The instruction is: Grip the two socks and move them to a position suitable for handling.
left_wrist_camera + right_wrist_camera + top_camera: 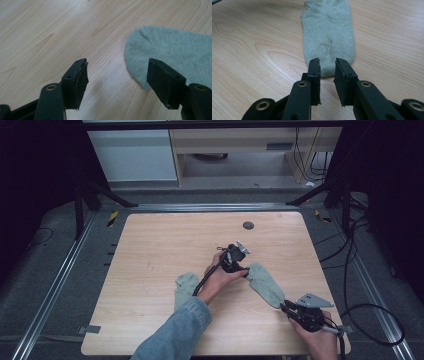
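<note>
Two pale green socks lie on the wooden table. One sock is left of the person's left forearm. The other sock stretches diagonally between the two grippers. My left gripper is at its far end, open wide, the sock's rounded end beside and partly behind the right-hand jaw. My right gripper is at the sock's near end. In the right gripper view its jaws stand a narrow gap apart, with the sock's end flat on the wood between the tips, not pinched.
A dark round grommet sits in the table near its far edge. Black cables loop on the floor to the right. My right hand is close to the table's front right corner.
</note>
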`<state>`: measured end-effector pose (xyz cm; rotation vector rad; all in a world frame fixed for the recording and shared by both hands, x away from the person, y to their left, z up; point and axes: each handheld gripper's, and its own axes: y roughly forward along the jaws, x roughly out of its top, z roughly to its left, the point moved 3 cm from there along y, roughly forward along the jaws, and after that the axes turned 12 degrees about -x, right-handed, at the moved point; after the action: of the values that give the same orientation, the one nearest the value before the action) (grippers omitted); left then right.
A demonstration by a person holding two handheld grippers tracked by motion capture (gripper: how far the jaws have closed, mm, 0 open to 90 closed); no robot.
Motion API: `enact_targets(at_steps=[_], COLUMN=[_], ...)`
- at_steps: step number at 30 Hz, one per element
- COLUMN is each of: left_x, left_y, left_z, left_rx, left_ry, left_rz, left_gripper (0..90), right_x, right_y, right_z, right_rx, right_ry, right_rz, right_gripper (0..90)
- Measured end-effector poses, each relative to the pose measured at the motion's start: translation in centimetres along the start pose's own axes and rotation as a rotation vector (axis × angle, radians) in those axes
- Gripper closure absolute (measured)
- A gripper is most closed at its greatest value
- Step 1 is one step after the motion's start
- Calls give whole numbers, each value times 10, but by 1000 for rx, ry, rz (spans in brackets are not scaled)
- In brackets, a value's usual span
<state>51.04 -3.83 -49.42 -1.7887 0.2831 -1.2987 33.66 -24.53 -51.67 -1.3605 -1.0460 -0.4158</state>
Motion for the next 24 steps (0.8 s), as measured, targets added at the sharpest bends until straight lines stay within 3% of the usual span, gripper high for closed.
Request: enact_targets(at_steps=[3,6,10,14,17,23,24], left_x=[3,3,-1,-2,-2,-3,-3], left_y=[9,15,22,23,22,20,19], left_z=[-5,-4,-3,-2,-4,-8,-9], left_rx=[0,-14,-26,-45,-77,-98,-101], left_ry=[15,-8,-28,-52,-58,-33,-30], left_rz=[6,5,20,26,26,43,49], left_gripper=[358,378,401,452,565,746,777], right_x=[0,1,1,0,0,1,2], right_y=[2,6,12,17,18,19,19], right_z=[1,4,7,9,10,12,16], right_rx=[8,4,2,0,7,26,48], right_ry=[2,-4,-21,-29,-26,-39,-35], right_rz=[4,10,27,44,53,48,53], right_gripper=[683,601,589,644,711,861,900])
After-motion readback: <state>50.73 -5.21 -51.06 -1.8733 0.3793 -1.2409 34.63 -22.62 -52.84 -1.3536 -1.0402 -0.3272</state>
